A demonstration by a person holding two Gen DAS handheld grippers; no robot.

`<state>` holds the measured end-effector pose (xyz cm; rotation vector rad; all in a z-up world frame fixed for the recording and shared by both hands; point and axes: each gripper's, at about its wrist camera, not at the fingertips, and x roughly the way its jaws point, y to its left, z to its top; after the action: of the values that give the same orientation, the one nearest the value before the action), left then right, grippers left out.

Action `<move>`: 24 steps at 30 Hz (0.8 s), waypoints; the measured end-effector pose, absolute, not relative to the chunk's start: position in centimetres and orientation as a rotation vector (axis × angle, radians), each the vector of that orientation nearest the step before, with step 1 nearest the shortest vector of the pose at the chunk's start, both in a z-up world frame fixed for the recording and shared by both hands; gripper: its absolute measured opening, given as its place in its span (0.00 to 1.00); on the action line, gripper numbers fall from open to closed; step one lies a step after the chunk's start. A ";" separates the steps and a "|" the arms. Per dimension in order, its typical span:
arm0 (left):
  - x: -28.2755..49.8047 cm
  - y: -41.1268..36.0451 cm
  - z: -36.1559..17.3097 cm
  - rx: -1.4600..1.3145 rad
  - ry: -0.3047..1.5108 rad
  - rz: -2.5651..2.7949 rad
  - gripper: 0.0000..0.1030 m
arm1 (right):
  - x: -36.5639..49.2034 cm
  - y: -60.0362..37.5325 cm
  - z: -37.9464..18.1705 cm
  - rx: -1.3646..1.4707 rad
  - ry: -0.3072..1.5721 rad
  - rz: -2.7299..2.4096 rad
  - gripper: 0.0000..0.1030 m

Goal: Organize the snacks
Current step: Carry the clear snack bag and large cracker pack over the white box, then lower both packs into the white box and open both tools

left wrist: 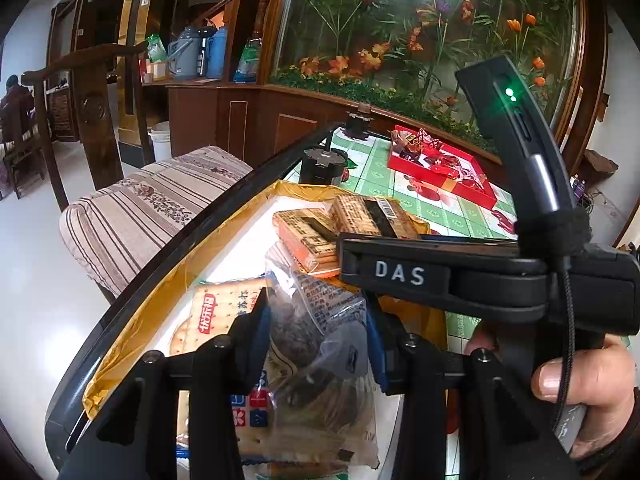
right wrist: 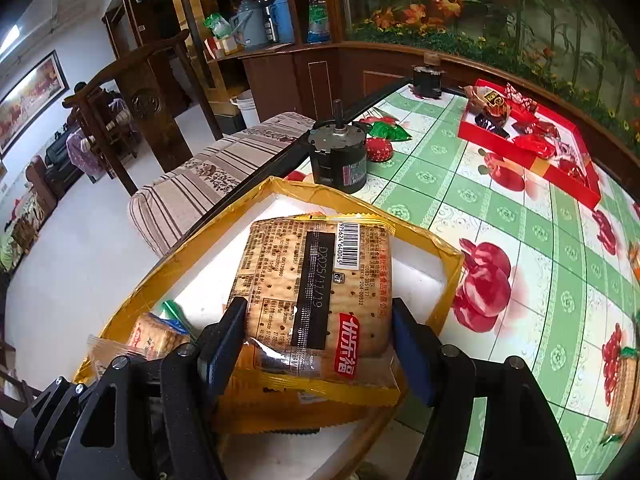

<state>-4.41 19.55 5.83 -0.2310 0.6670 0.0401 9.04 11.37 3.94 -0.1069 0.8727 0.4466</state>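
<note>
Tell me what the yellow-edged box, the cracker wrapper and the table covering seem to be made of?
Yellow-edged box: looks like white foam walls bound in glossy yellow tape, judging by the wrinkled, shiny edges.
Cracker wrapper: thin clear plastic film, printed; the crackers show through and it glints.
Table covering: probably wipeable vinyl or oilcloth, smooth and slightly shiny with a printed green check and red fruit.

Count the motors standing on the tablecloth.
2. One motor stands just beyond the yellow-edged box, near the table's edge by the sofa. The far motor sits at the back end of the table, left of the red box. None looks hidden.
</note>
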 end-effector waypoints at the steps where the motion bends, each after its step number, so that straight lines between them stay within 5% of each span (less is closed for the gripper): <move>1: -4.3 19.6 5.8 -0.234 0.668 0.036 0.40 | 9.1 11.5 3.9 -0.112 0.875 0.445 0.72; 4: -4.4 19.7 5.8 -0.243 0.663 0.021 0.44 | 9.0 11.7 4.1 -0.123 0.874 0.444 0.72; 8: -5.0 19.6 6.4 -0.231 0.622 0.019 0.81 | 8.3 11.2 4.6 -0.130 0.864 0.443 0.72; 24: -6.7 15.4 10.5 -0.178 0.544 -0.016 0.81 | 3.5 1.4 9.9 -0.004 0.741 0.472 0.73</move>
<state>-6.70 15.40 10.46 -0.1784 0.5442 -0.0162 3.52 1.45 9.92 -0.0039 0.7409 0.4717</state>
